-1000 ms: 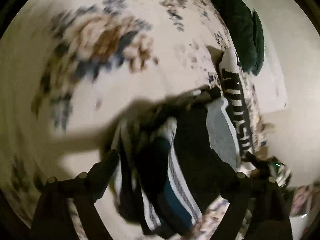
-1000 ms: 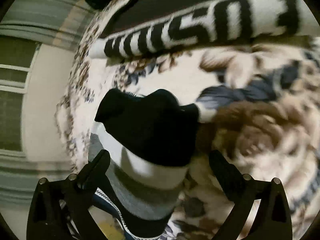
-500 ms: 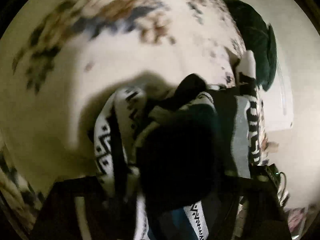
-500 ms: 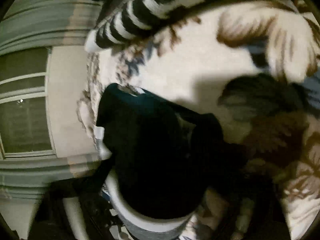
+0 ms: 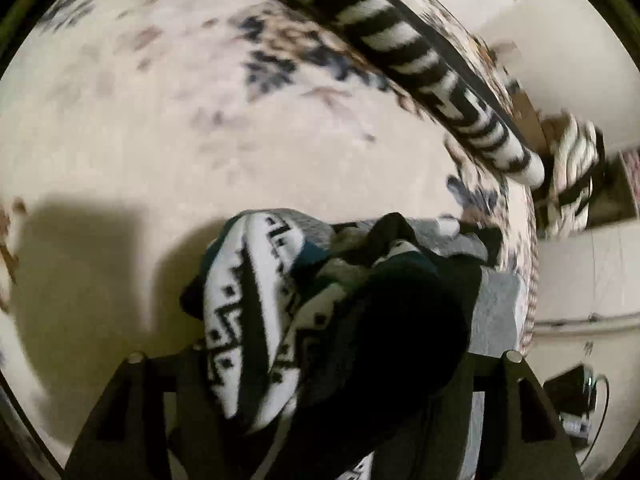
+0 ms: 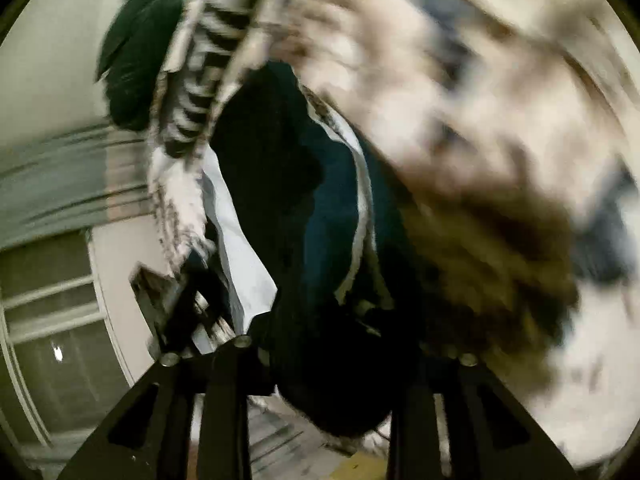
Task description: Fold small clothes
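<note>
A bundle of socks (image 5: 248, 320), white with black zigzag pattern, teal and black, fills the gap of my left gripper (image 5: 332, 360). The cloth bulges over the fingers and hides their tips; the jaws are opening slightly with the bundle still pressed between them. In the right wrist view, a dark sock with a teal band (image 6: 332, 220) runs down into my right gripper (image 6: 344, 352), whose jaws are also opening around it. A pale grey piece (image 6: 240, 232) lies beside it. Both bundles rest on a floral bedspread (image 5: 160, 120). The right view is heavily blurred.
A long black-and-white striped knit (image 5: 420, 60) lies along the bed's far edge, with a rolled striped piece (image 5: 572, 172) past it. A dark green cushion (image 6: 136, 60) sits at the bed's corner. Beyond the edge are a wall and a window (image 6: 48, 320).
Both grippers went from wide open around the socks to closed on them. Both have swung sideways and rolled, and the socks came along with them over the bedspread.
</note>
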